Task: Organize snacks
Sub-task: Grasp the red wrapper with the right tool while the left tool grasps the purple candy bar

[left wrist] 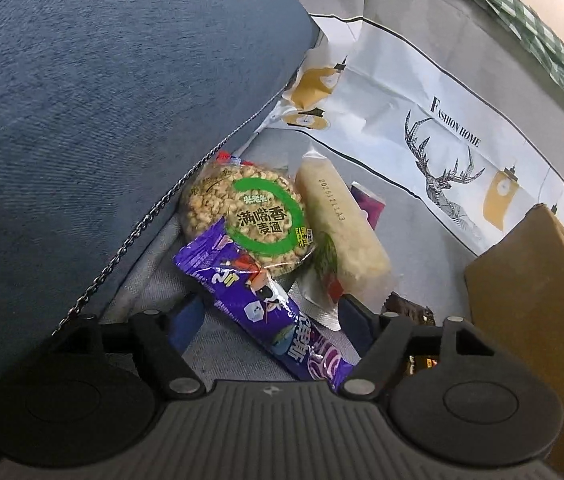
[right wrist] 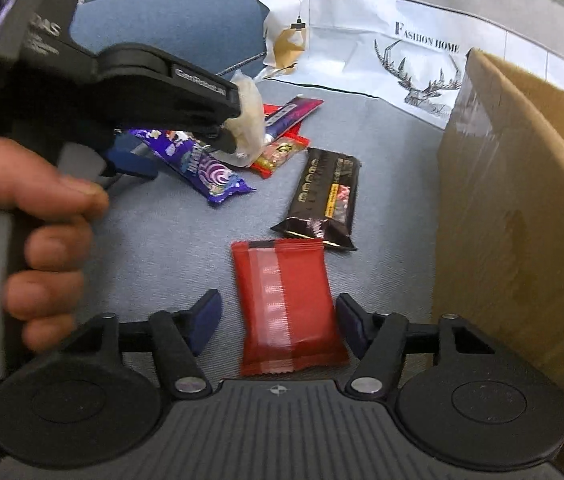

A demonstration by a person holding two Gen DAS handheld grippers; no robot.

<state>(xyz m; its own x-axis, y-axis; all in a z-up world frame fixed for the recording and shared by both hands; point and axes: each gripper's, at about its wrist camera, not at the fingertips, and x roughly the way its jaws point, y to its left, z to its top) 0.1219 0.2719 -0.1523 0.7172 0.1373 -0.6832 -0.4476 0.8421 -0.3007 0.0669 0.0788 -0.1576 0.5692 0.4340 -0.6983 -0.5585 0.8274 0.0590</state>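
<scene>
In the left wrist view my left gripper (left wrist: 270, 320) is open, its blue fingers on either side of a purple snack pack (left wrist: 258, 300) lying on grey cloth. Beyond it lie a round puffed-grain cake with a green ring label (left wrist: 242, 220) and a pale yellow bar (left wrist: 342, 224). In the right wrist view my right gripper (right wrist: 280, 320) is open around a red packet (right wrist: 286, 304) on the cloth. A dark brown bar (right wrist: 324, 196) lies just beyond. The left gripper's body (right wrist: 122, 92) hovers over the purple pack (right wrist: 202, 168).
A cardboard box (right wrist: 514, 208) stands at the right, also visible in the left wrist view (left wrist: 530, 300). A white "Fashion Home" deer-print bag (right wrist: 402, 52) lies behind. A blue denim cushion with a chain (left wrist: 102, 120) is at the left. More small red wrappers (right wrist: 278, 156) lie mid-cloth.
</scene>
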